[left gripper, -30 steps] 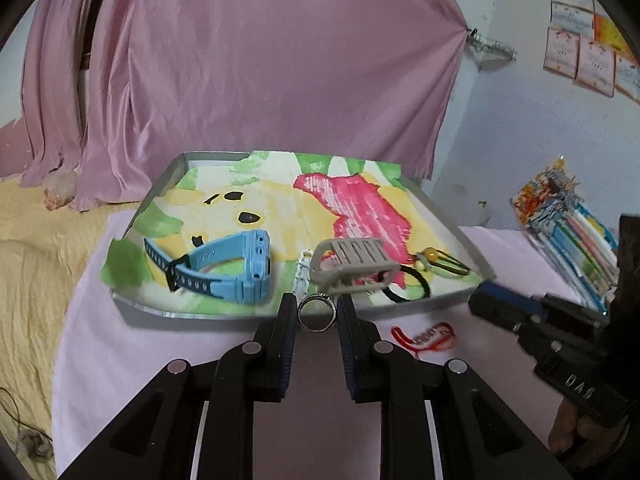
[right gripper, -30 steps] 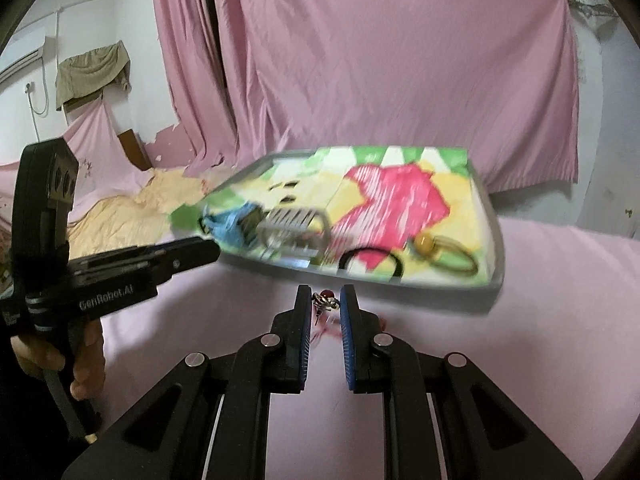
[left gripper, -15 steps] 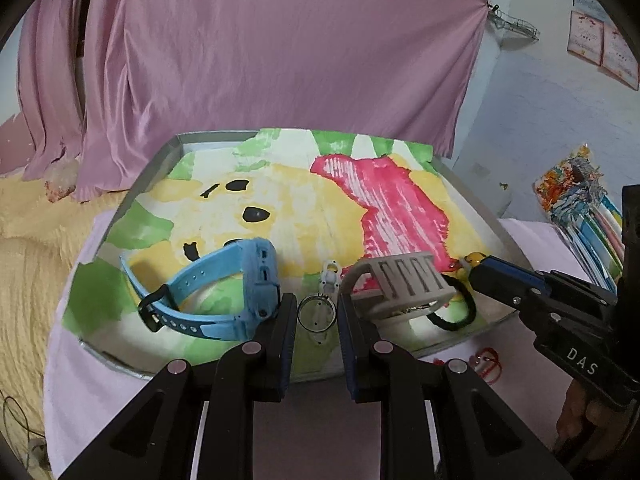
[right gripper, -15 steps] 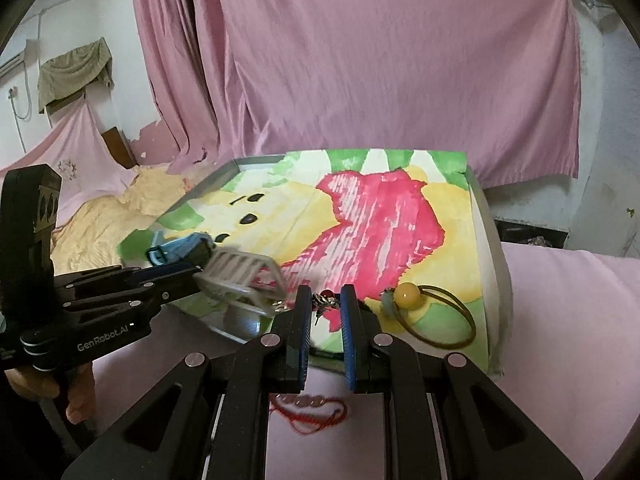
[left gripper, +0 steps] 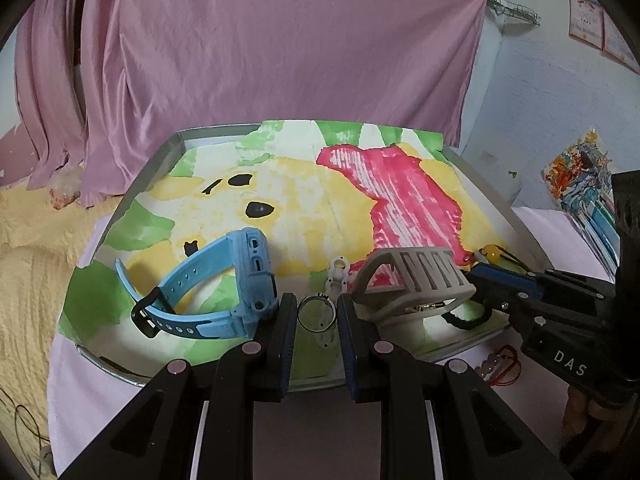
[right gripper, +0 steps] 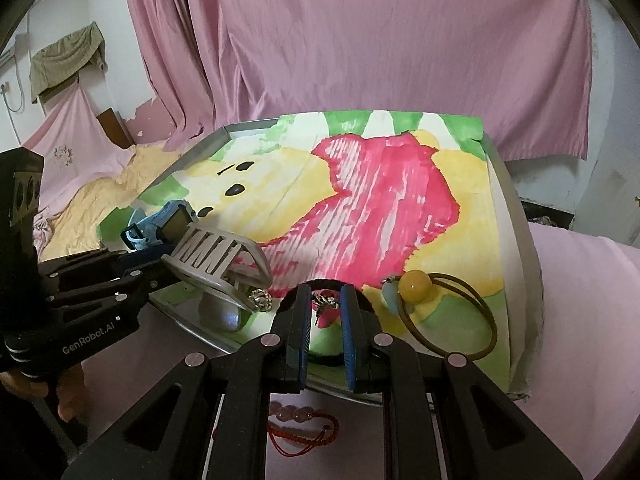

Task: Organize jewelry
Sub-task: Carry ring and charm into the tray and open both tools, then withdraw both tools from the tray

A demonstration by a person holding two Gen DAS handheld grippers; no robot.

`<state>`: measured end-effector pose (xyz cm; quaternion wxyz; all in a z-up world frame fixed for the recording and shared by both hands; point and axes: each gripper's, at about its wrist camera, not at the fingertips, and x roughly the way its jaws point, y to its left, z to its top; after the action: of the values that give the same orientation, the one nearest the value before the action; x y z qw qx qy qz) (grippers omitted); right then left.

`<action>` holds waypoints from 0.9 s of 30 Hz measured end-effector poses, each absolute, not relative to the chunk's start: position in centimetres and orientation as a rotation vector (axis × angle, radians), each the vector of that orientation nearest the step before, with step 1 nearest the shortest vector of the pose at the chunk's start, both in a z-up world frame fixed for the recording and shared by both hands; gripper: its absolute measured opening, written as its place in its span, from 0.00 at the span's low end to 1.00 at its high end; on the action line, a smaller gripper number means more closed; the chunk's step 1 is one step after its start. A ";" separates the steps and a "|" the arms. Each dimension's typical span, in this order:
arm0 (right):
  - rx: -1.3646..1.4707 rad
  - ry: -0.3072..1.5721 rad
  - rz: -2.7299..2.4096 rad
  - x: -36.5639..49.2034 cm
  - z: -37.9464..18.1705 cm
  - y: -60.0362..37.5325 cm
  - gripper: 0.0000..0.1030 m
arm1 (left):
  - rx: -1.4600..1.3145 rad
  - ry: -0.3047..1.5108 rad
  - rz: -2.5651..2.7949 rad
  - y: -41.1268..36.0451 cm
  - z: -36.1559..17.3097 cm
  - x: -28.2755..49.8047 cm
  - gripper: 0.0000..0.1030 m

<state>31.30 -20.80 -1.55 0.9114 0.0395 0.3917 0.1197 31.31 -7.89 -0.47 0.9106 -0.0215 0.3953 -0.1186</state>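
Observation:
My left gripper (left gripper: 317, 315) is shut on a silver ring (left gripper: 317, 314), held over the near edge of the metal tray (left gripper: 132, 196) with its colourful cartoon liner. My right gripper (right gripper: 325, 305) is shut on a small earring (right gripper: 325, 302) with a red bead, over the tray's near edge (right gripper: 516, 208). On the tray lie a blue watch (left gripper: 224, 280), a grey band (left gripper: 416, 276) on a stand, a small white charm (left gripper: 338, 276), a black hair tie (left gripper: 464, 320) and a hair tie with a yellow bead (right gripper: 416, 286).
A red cord bracelet (right gripper: 304, 428) with pink beads lies on the pink cloth just in front of the tray; it also shows in the left wrist view (left gripper: 500, 364). Pink curtains hang behind. Colourful packets (left gripper: 580, 176) lie at the right.
Both grippers have moved forward from the pink cloth to over the tray's near edge, each still holding its piece. The red bracelet now lies behind the fingertips.

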 end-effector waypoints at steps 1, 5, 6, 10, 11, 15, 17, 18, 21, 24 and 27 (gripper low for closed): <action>0.079 0.808 0.245 31.4 -1.6 -20.7 0.12 | -0.045 0.817 -0.243 -7.9 -0.5 31.3 0.19; 0.077 0.816 0.236 31.3 -1.7 -20.8 0.16 | -0.042 0.817 -0.247 -7.9 -0.3 31.1 0.23; 0.072 0.816 0.225 31.1 -1.6 -20.9 0.25 | -0.045 0.812 -0.253 -7.9 -0.1 30.9 0.26; 0.084 0.773 0.224 29.8 -0.8 -21.3 0.44 | -0.072 0.791 -0.279 -7.8 0.4 29.9 0.46; 0.080 0.758 0.223 29.3 -0.5 -21.3 0.44 | -0.073 0.785 -0.274 -7.8 0.5 29.7 0.46; 0.082 0.703 0.200 27.8 0.5 -21.8 0.44 | -0.084 0.752 -0.255 -7.3 1.1 28.3 0.50; 0.097 0.668 0.188 26.9 1.0 -22.3 0.44 | -0.098 0.725 -0.248 -7.0 1.5 27.5 0.60; 0.104 0.648 0.183 26.4 1.3 -22.6 0.45 | -0.110 0.701 -0.246 -6.7 1.8 26.8 0.62; 0.113 0.598 0.177 25.1 1.8 -23.1 0.54 | -0.129 0.648 -0.240 -6.2 2.4 25.2 0.72; 0.126 0.552 0.171 23.5 2.2 -23.3 0.60 | -0.149 0.601 -0.225 -5.7 2.8 23.7 0.84; 0.120 0.506 0.132 21.7 2.6 -23.5 0.76 | -0.179 0.535 -0.198 -5.1 3.1 21.8 0.94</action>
<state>21.70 -23.51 2.59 0.9643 0.0594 0.2499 0.0651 21.80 -5.13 3.09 0.9557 -0.0881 0.2635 -0.0977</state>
